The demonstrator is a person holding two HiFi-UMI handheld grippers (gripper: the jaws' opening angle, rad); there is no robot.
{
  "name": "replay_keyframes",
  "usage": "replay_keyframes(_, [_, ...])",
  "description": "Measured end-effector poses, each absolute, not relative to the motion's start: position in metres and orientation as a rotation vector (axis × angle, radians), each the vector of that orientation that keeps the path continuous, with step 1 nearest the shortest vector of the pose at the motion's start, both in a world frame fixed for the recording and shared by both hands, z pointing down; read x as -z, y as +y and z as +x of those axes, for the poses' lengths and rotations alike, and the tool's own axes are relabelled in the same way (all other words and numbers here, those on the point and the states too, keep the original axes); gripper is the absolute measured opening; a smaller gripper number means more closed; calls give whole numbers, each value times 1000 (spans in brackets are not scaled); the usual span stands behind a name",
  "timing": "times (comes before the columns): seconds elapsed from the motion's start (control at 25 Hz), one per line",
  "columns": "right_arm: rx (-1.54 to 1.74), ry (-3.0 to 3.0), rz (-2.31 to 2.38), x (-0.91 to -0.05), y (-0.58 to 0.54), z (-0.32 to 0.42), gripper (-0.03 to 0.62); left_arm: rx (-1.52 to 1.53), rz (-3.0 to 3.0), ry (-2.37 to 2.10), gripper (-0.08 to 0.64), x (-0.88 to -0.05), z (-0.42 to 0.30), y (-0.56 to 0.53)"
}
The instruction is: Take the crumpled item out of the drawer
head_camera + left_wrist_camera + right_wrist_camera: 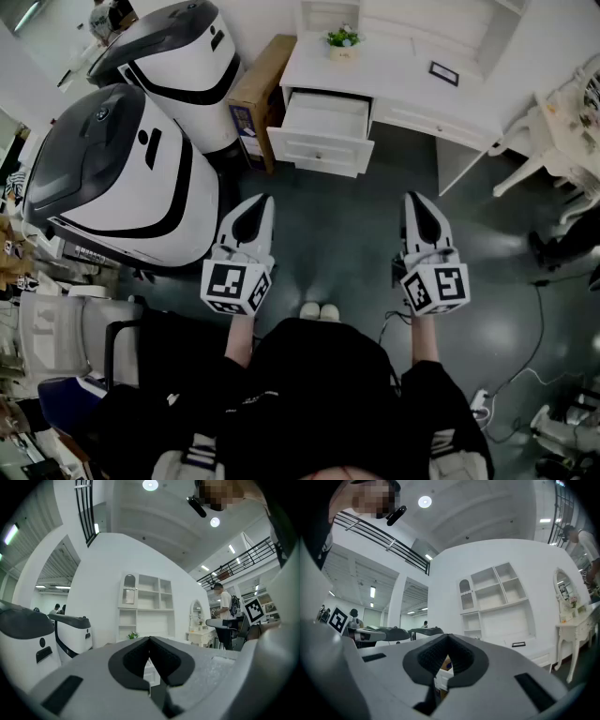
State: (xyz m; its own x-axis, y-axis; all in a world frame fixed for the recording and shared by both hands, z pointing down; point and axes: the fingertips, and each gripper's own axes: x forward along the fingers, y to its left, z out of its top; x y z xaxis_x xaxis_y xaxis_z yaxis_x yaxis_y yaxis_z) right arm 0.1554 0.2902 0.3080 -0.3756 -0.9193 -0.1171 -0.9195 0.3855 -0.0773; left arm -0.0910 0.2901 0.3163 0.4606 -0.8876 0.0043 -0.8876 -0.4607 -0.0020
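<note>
A white desk (394,70) stands against the far wall, its upper left drawer (323,131) pulled open. The inside of the drawer looks pale, and I cannot make out a crumpled item in it. Both grippers hang over the grey floor, well short of the desk. My left gripper (262,201) points toward the drawer's left side, and its jaws meet at the tips with nothing between them (149,639). Off to the right of the drawer, my right gripper (413,198) is shut and empty too (448,636).
Two large white-and-black machines (122,178) (183,56) stand at the left. A cardboard box (261,94) leans beside the desk. A small plant (343,37) and a picture frame (443,73) sit on the desktop. A white chair (544,141) and floor cables (525,375) are at the right.
</note>
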Motion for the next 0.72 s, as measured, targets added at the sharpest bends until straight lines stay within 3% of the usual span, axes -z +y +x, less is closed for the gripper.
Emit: replay_keyframes(0.72, [33,2521,-1623,-320,279,167,-8,-18,2612,-1677,-2,-334,-81,298])
